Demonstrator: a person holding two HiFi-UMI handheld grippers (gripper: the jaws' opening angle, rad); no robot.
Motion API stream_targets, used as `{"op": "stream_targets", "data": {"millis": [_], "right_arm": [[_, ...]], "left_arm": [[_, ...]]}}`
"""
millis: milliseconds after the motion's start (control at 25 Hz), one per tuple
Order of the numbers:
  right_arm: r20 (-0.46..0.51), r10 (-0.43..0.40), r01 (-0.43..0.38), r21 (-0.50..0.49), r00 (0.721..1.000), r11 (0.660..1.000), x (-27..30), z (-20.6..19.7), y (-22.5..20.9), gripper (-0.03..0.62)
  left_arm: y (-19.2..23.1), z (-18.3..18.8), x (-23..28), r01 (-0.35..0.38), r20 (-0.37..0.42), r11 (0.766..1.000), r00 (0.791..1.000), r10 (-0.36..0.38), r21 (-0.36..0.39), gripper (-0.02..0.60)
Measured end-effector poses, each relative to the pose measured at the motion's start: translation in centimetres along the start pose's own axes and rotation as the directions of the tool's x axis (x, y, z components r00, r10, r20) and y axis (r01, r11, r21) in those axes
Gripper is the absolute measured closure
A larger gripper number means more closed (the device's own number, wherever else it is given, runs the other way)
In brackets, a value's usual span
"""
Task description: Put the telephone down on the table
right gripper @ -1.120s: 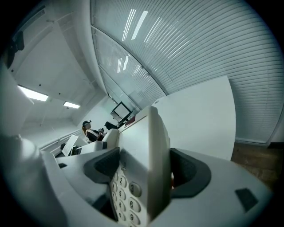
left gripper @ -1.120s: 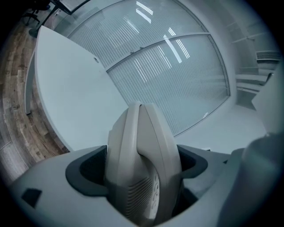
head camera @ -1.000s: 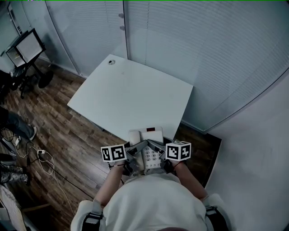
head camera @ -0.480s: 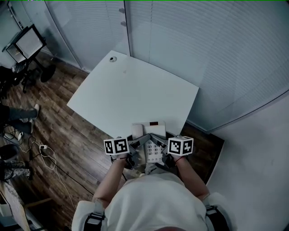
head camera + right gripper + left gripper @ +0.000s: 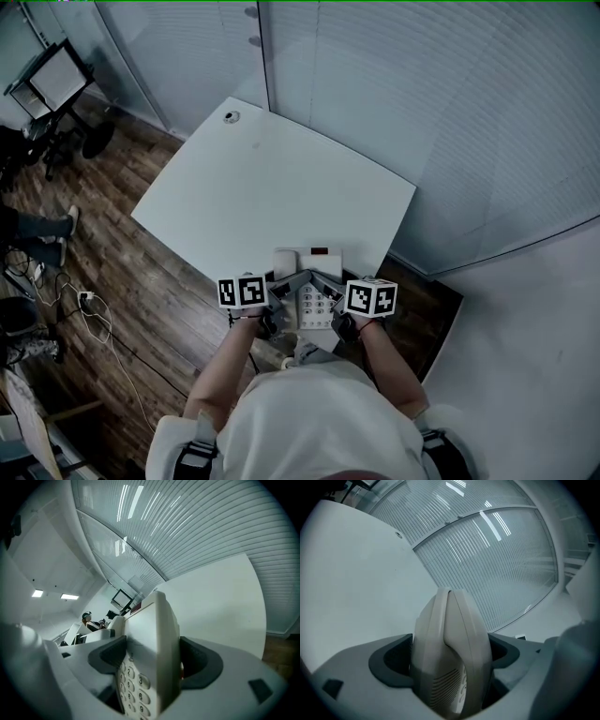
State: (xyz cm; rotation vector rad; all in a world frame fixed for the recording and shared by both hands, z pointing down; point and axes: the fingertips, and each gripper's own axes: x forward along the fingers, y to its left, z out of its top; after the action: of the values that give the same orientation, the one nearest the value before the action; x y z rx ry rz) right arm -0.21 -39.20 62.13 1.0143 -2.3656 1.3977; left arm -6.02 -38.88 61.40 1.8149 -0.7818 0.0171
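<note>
A white desk telephone [image 5: 309, 286] with handset and keypad hangs at the near edge of the white table [image 5: 272, 197], held from both sides. My left gripper [image 5: 283, 287] is shut on its handset side; in the left gripper view the telephone [image 5: 450, 653] fills the gap between the jaws. My right gripper [image 5: 330, 285] is shut on its keypad side, and the right gripper view has the telephone [image 5: 150, 658] edge-on, number keys showing, above the table [image 5: 220, 602]. Whether it touches the table I cannot tell.
A small round grommet [image 5: 230, 116] sits at the table's far corner. Blinds-covered glass walls [image 5: 450, 112] stand behind the table. Wooden floor [image 5: 141, 272] lies to the left with cables [image 5: 89, 323], a monitor stand [image 5: 47, 94] and a person's legs [image 5: 37, 230].
The telephone and both grippers have moved slightly forward, onto the table's near edge. Both grips are unchanged.
</note>
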Motion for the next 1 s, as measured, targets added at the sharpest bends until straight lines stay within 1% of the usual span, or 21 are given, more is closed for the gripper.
{"op": "stream_targets", "data": {"millis": [160,280,720,1000], "right_arm": [[-0.007,-0.015,0.015,0.013,1.0,1.0,1.1,0.4,-1.7,0.241],[-0.011,-0.011,0.011,0.035,1.0,0.999,1.7,0.7,-2.5,0.241],[-0.031,-0.036,0.039,0.08,0.999,0.996,4.0,0.9,-5.1,0.241],[-0.055,-0.06,0.064,0.07,0.997,0.995,5.0,1.1,-6.3,0.241]], "left_arm": [[1.1,0.7,1.4,-0.008,-0.01,1.0,1.0,0.008,-0.008,0.129],[1.8,1.0,2.2,-0.021,-0.013,1.0,1.0,0.021,-0.013,0.129],[4.6,1.8,4.1,-0.075,-0.007,0.997,0.997,0.074,-0.025,0.129],[5.9,2.2,4.9,-0.112,-0.018,0.993,0.994,0.111,-0.034,0.129]]}}
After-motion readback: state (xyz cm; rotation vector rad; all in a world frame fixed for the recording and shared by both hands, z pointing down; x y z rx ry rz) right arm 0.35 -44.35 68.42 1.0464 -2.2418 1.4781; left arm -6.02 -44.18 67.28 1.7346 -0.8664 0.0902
